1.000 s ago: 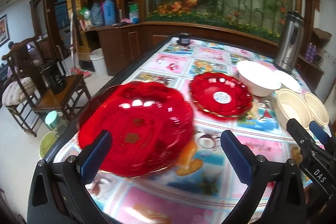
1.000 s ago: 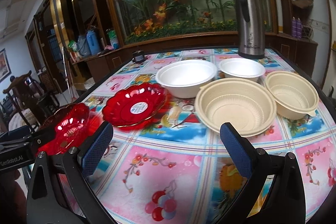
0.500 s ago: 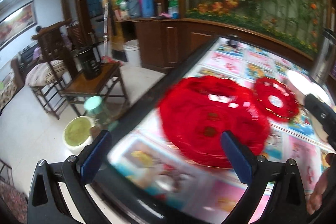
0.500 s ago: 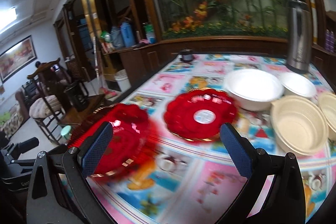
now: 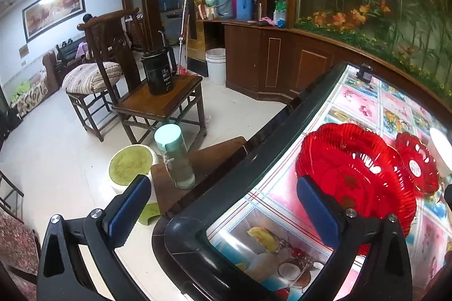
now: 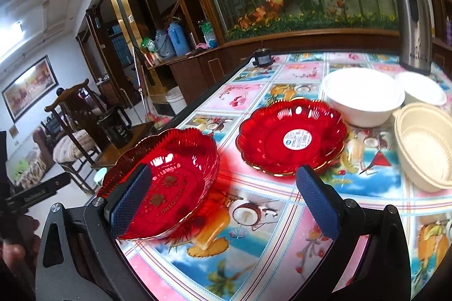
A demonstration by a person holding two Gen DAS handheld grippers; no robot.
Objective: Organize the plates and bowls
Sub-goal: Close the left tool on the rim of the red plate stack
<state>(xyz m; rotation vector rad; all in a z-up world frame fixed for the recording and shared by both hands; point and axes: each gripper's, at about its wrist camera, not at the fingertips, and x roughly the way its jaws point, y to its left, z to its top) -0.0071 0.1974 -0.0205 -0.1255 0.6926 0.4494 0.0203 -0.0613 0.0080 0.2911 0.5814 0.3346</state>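
Plates are sitting on the worktop (image 6: 254, 258): a big red plate (image 6: 166, 182) near its left edge, a smaller red plate (image 6: 291, 135) just beside it, bowls (image 6: 363, 96) further right. Left gripper (image 5: 223, 212) and right gripper (image 6: 223, 200) are both hovering with jaws wide, holding nothing.

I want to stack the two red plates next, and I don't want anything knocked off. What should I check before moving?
1. Right gripper open, nothing held: ok.
2. Left gripper open, nothing held: ok.
3. Near red plate fully on the table: not ok, it sits at the edge.
4. Labelled red plate empty to receive: ok.
5. White bowl clear of labelled plate: cannot tell, very close.
6. Left gripper aimed at plates: not ok, mostly facing the floor.
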